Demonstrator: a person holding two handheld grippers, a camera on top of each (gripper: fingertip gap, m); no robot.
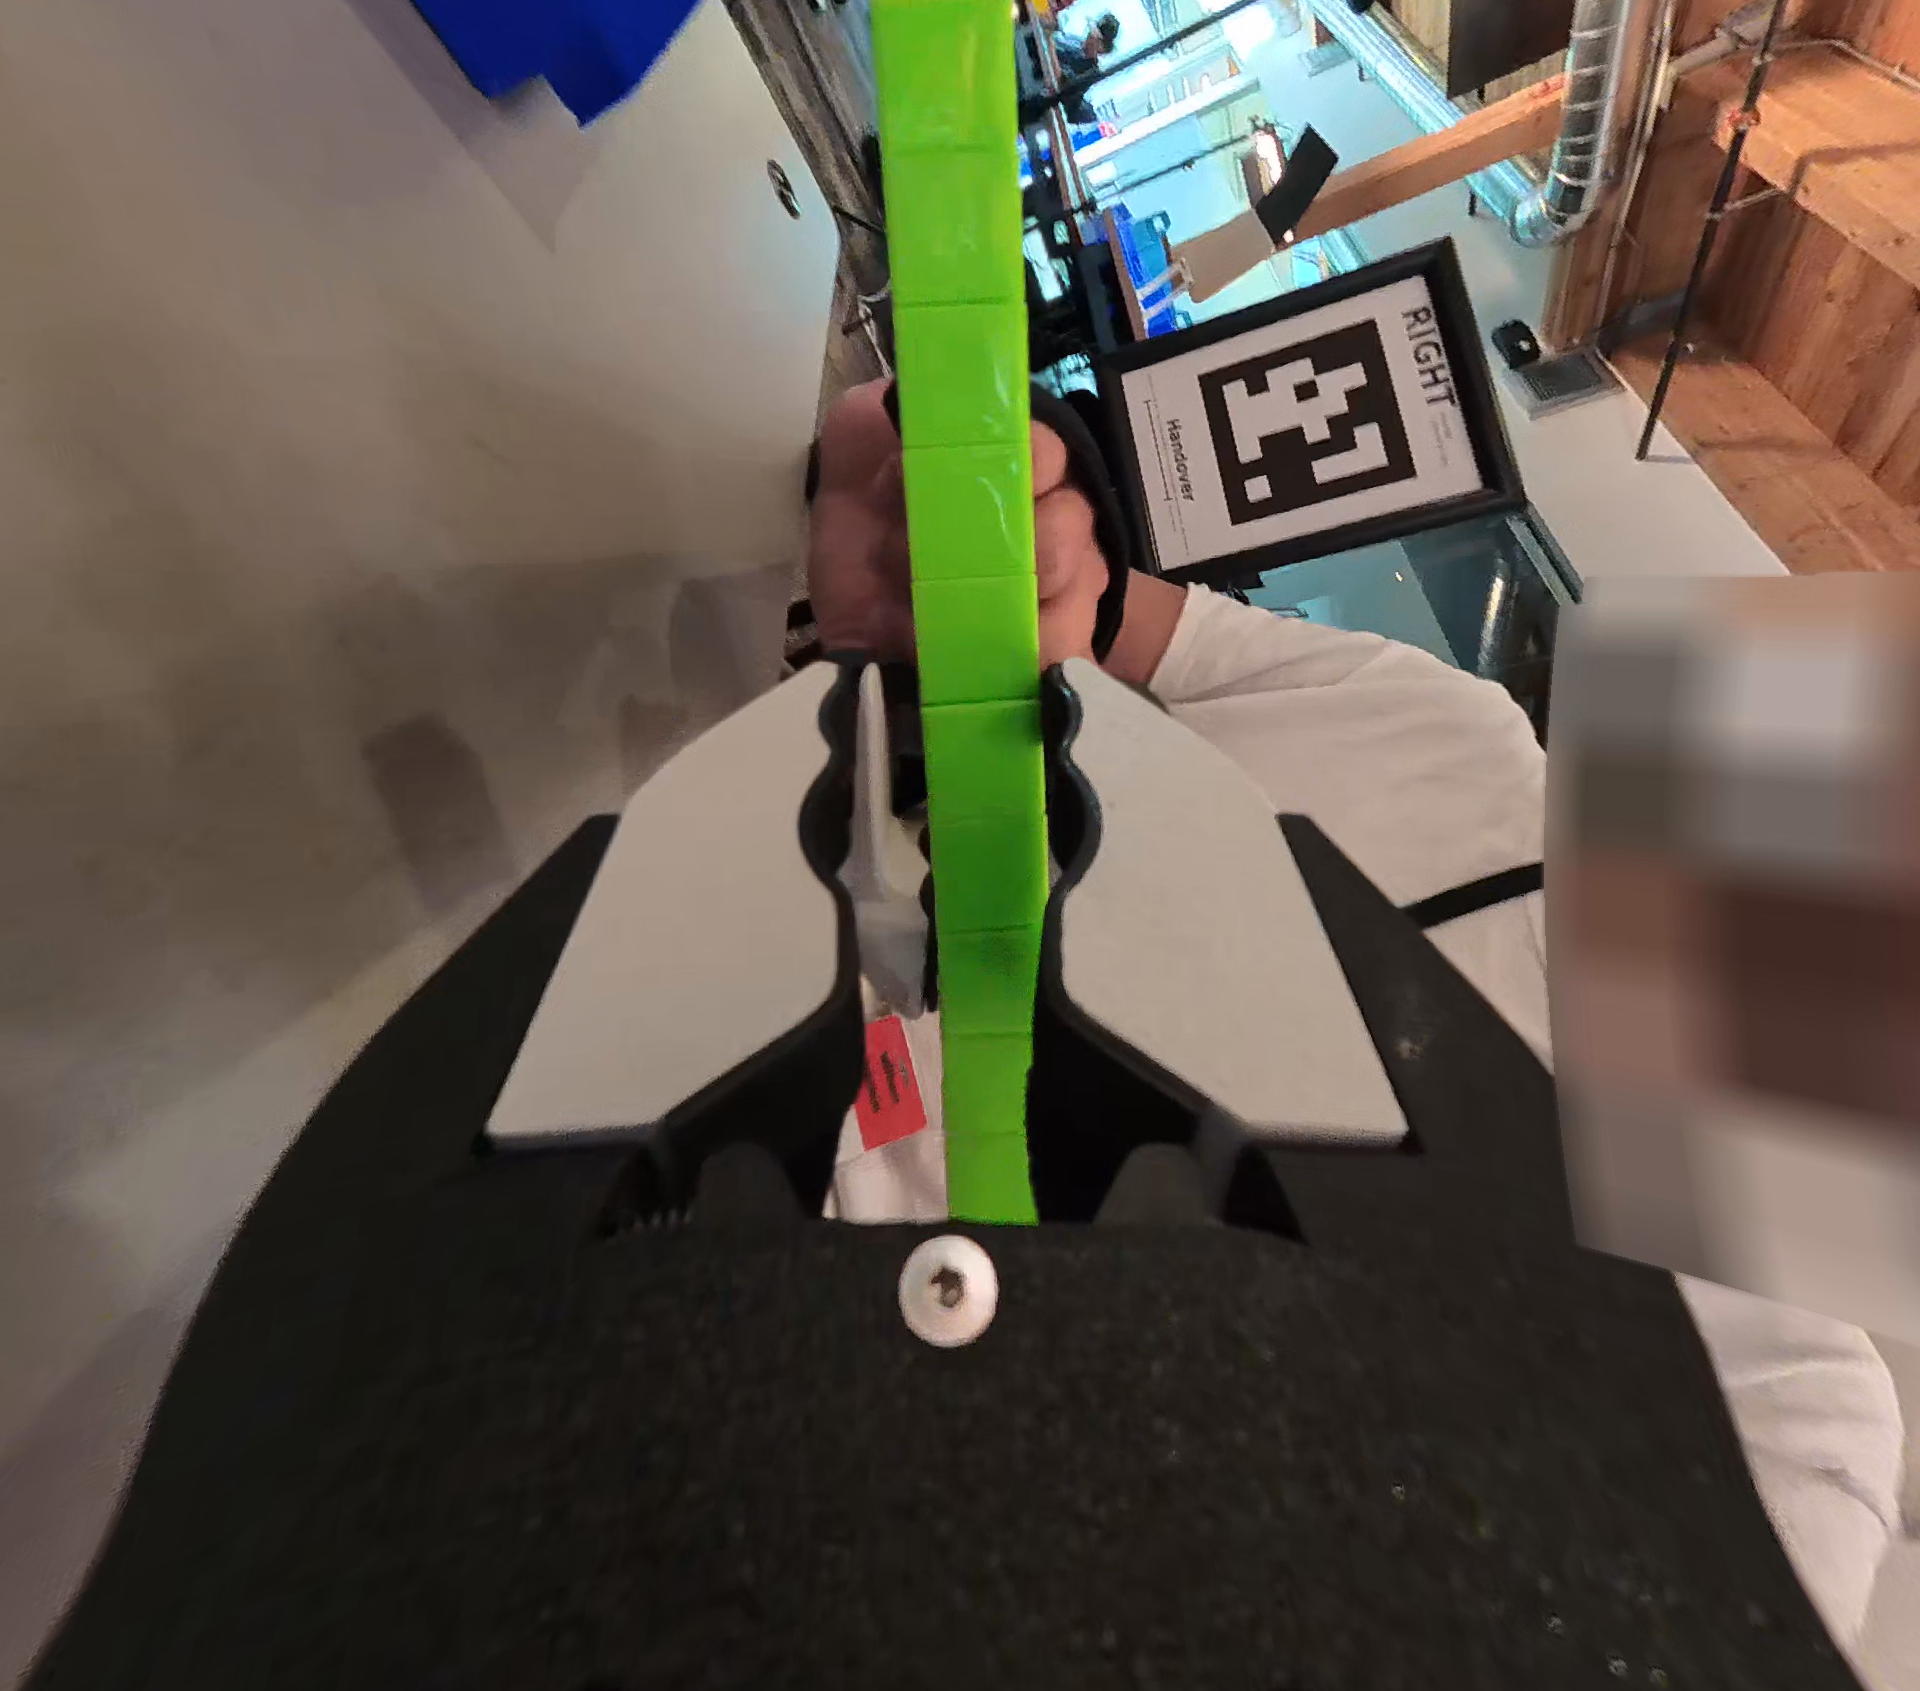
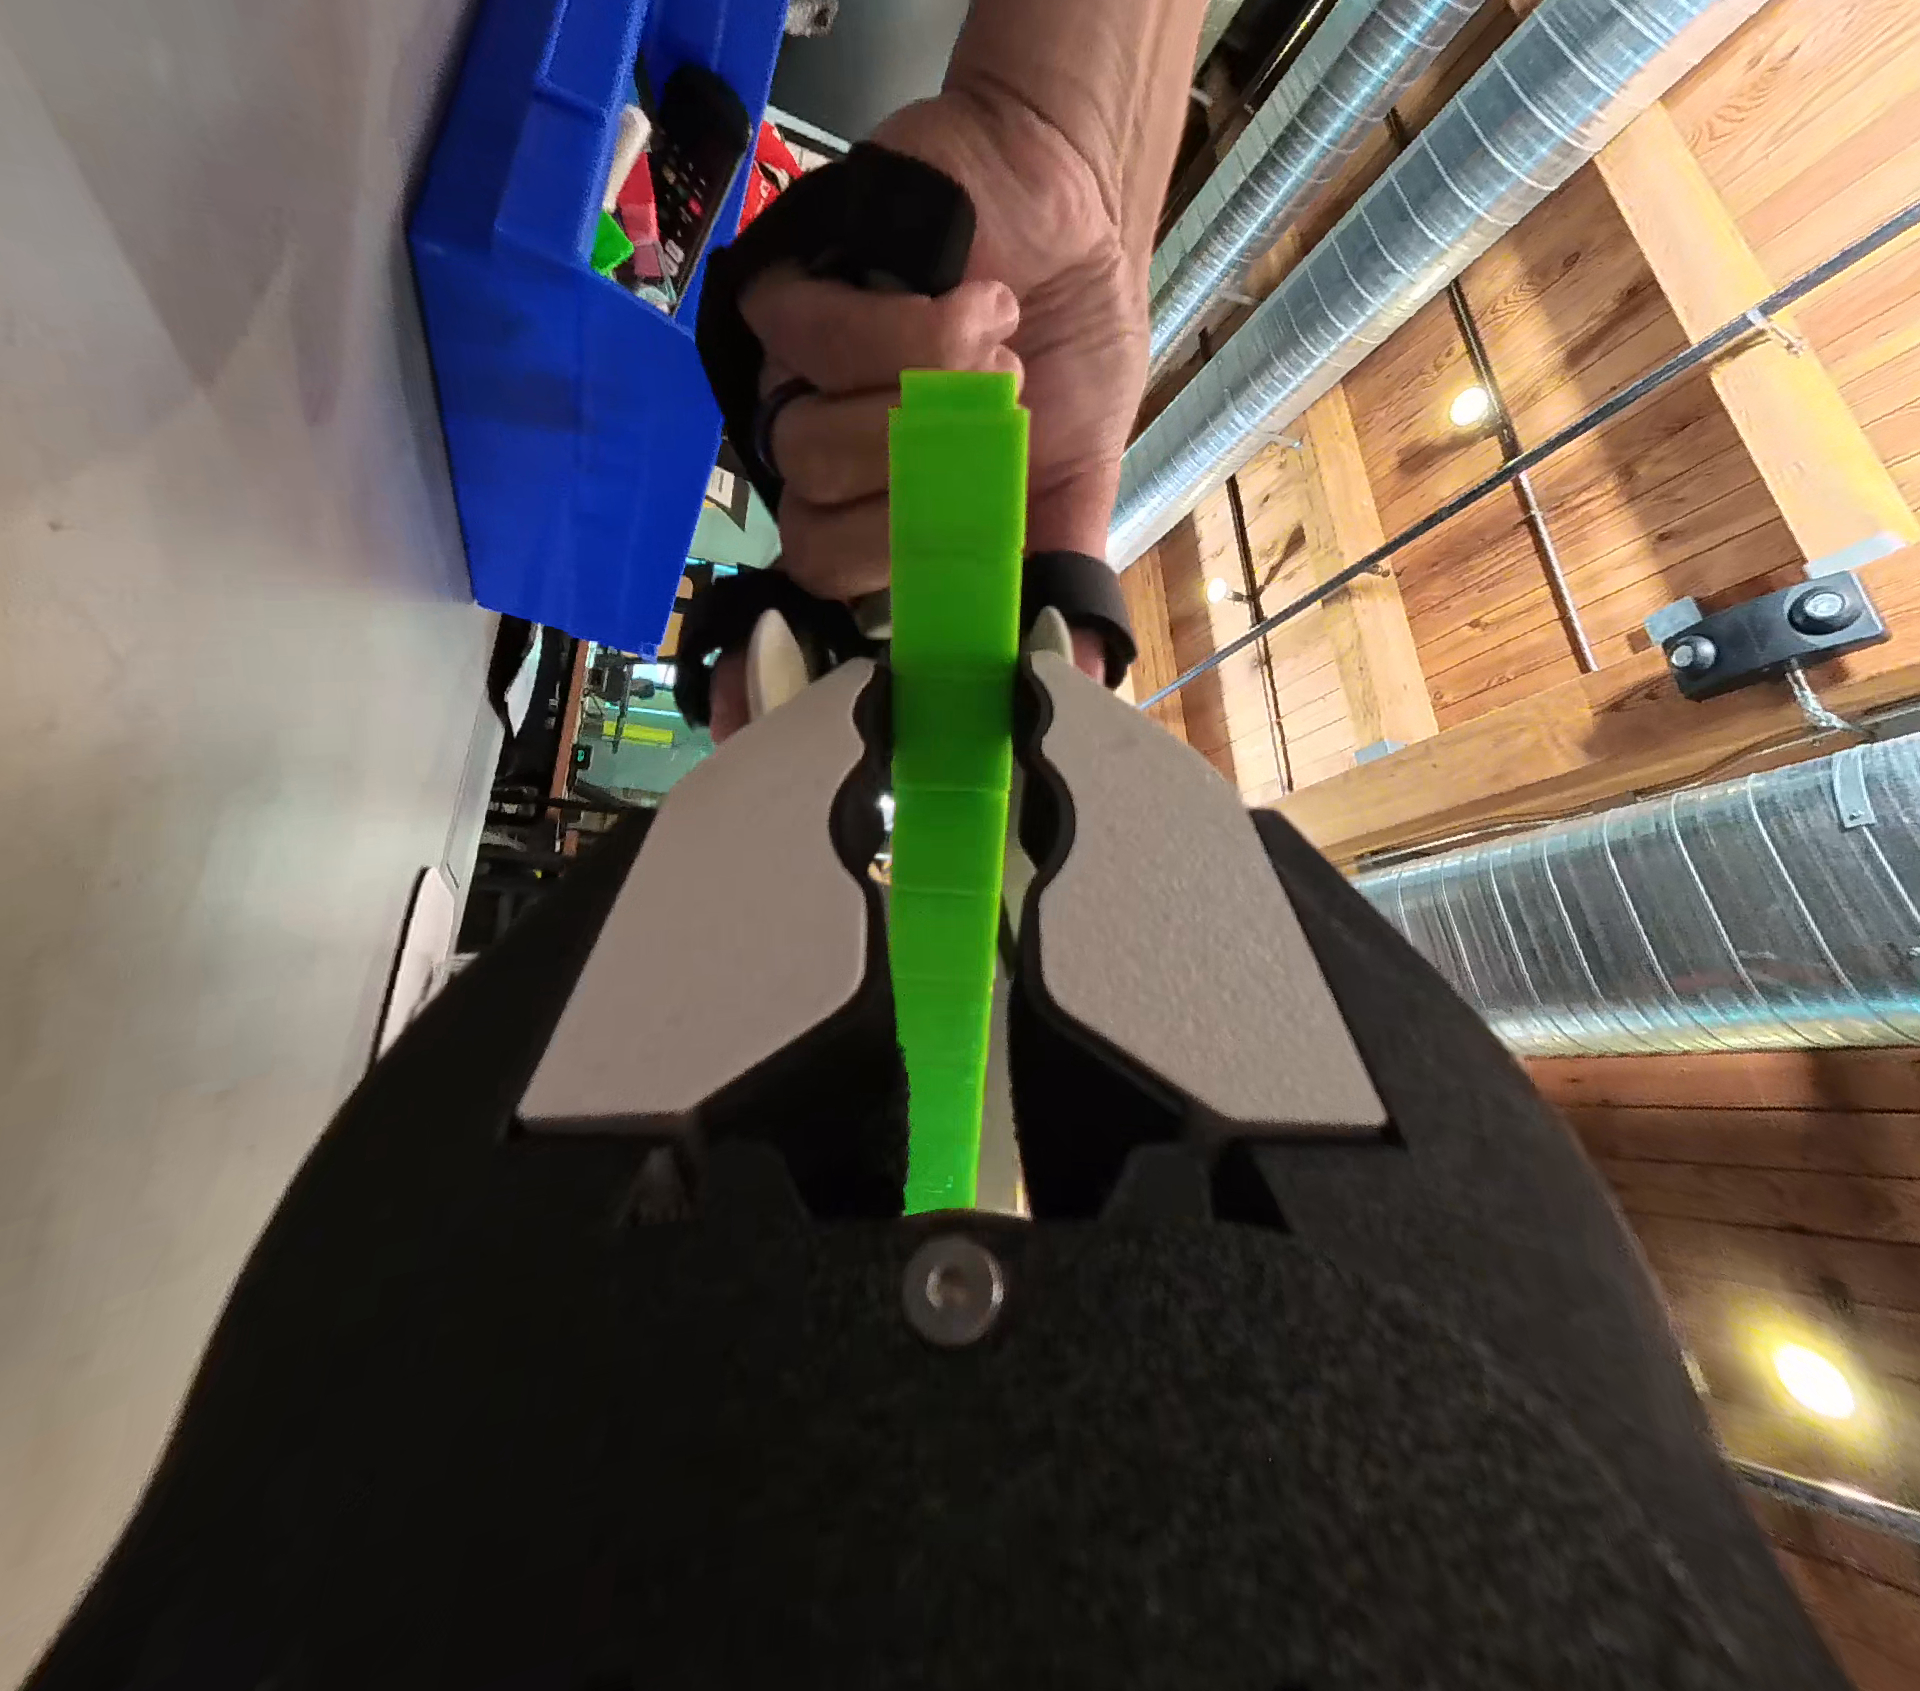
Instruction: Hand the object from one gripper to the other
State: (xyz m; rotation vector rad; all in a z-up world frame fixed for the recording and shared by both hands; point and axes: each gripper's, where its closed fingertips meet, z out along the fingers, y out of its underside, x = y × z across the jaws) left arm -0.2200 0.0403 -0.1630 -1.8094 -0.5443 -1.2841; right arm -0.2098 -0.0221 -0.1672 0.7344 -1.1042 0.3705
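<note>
My left gripper [image 1: 951, 696] has its fingers drawn in around the green segmented bar [image 1: 961, 436]; the right-hand pad touches the bar's edge, while a thin gap shows on the other side, so I cannot tell whether it truly grips. The bar runs straight out between the fingers, past my other hand [image 1: 940, 529]. In the right wrist view my right gripper [image 2: 951, 696] is closed on the same green bar [image 2: 956, 602], both wavy pads pressing its sides. A blue bin [image 2: 582, 291] of small items sits on the white surface [image 2: 208, 706] to the left
</note>
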